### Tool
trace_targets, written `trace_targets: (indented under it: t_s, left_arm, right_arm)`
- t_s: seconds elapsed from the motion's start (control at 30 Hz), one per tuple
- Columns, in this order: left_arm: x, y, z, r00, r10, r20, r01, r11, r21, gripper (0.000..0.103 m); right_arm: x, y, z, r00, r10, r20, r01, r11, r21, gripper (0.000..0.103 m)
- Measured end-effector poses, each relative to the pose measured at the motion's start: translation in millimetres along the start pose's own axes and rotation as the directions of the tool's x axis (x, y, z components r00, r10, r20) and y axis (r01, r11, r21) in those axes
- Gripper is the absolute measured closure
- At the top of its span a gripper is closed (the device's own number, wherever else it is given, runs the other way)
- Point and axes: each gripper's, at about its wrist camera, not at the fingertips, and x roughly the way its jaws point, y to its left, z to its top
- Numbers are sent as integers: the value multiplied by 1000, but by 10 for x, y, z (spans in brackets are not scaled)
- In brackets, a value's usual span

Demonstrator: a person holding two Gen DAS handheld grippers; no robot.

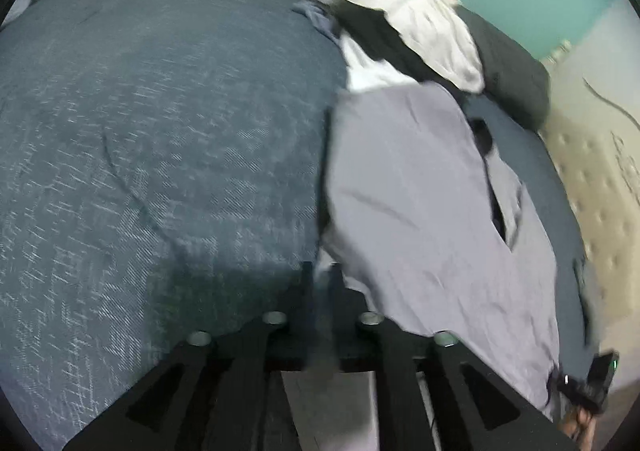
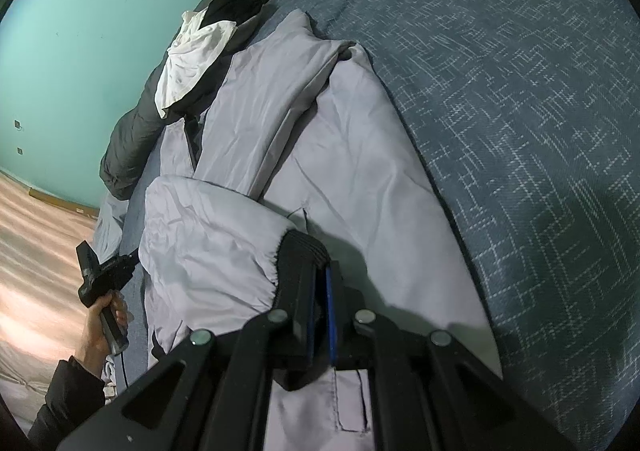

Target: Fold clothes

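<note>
Grey trousers lie on bed, stretching ahead of both tongs. Right tongs pinched tight on folded hem, cloth bunched to their left. Left tongs narrow gap, trousers' edge just right of tips.

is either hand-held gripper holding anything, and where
The right hand-held gripper is shut on the grey garment, pinching a folded-over edge near its hem. The left hand-held gripper is open, holding nothing.
</note>
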Motion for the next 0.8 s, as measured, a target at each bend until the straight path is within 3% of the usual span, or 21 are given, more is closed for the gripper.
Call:
trace_targets:
  t_s: [0.03,0.07,0.13,0.2,0.27,0.33,0.53,0.6,0.7,0.8]
  left_arm:
    - [0,7,-14,1000,-13,-3,13,1000,1,55]
    - [10,23,-19,1000,-26,-5,26,1000,-6,51]
    - [42,44,-29,999,-42,-15,42,999,-11,45]
    - [121,35,-41,999,-23,-45,24,1000,16,46]
    - [155,22,-46,999,-17,-47,19,999,33,51]
    - [146,42,-40,999,-16,-31,17,1000,22,85]
    - [4,268,-112,995,-75,71,84,986,-141,92]
    - [-23,365,-146,987,-116,110,137,966,-219,91]
    - [-26,533,-209,973,-164,161,213,906,-366,92]
    - [-21,505,-207,977,-129,169,185,905,-383,91]
  right_arm:
    - [-3,3,-2,1000,0,1,0,1000,-1,99]
    - [-5,4,-4,1000,0,1,0,1000,-1,99]
    - [-9,7,-4,1000,0,3,0,1000,-1,99]
    - [-9,6,-2,1000,0,3,0,1000,0,99]
    - [-5,5,-1,1000,0,2,0,1000,-1,99]
    - [-2,3,0,1000,2,1,-2,1000,-1,99]
    - [22,22,-18,1000,19,-11,-19,1000,-6,99]
    - [30,24,-28,1000,16,-13,-16,1000,-9,99]
    - [42,28,-30,1000,23,-19,-23,1000,-8,99]
    - [60,47,-36,999,18,-27,-19,1000,-21,99]
